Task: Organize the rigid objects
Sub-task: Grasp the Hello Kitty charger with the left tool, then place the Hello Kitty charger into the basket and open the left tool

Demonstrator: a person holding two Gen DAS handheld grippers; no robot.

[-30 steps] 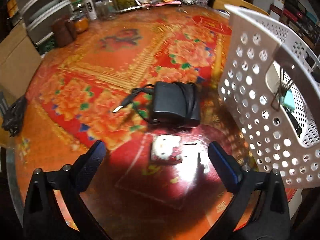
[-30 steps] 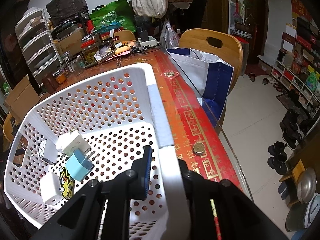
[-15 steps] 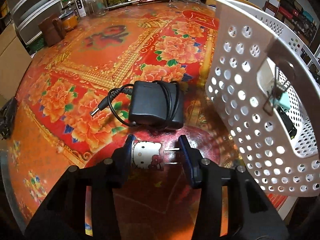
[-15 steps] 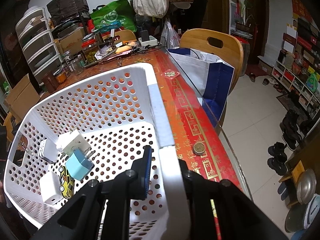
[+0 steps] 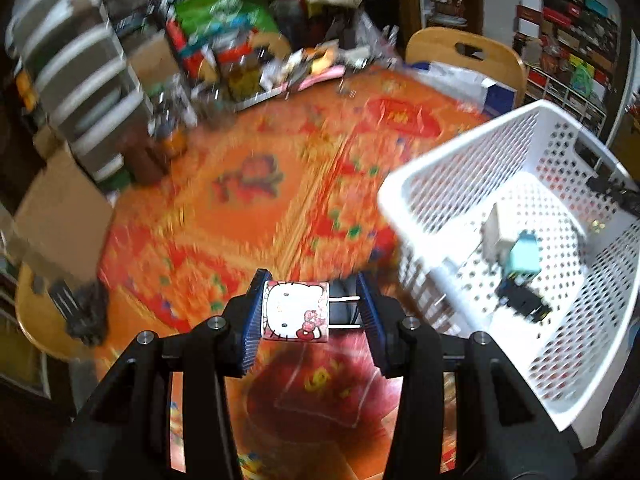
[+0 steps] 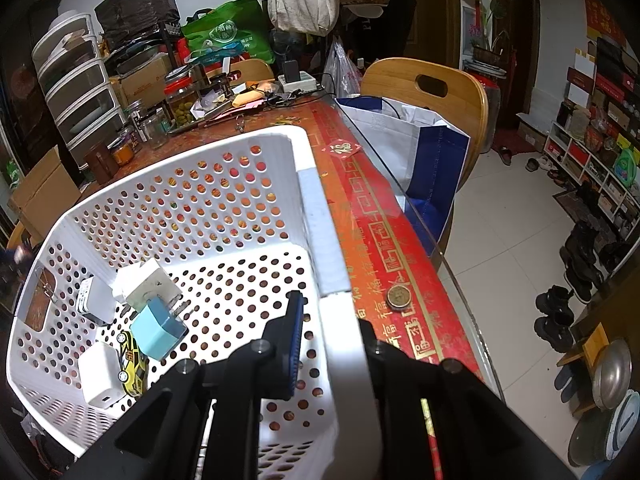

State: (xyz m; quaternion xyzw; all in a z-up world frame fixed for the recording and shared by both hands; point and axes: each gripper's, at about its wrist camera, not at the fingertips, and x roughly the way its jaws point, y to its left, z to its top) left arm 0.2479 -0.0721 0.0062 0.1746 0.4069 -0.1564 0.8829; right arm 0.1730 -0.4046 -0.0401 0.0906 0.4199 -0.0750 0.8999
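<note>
Cartoon-cat plug (image 5: 295, 317) now aloft in clenched left jaws; right jaws clamped on basket rim (image 6: 340, 320).

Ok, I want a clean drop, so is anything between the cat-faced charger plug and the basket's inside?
Only the near wall of the white perforated plastic basket, which the cat-faced charger plug in the left gripper must clear. Chargers and a toy car lie inside, with bare floor beside them.

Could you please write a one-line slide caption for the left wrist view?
Left gripper holds a cartoon-cat plug charger above the floral table, beside the white perforated basket.
</note>
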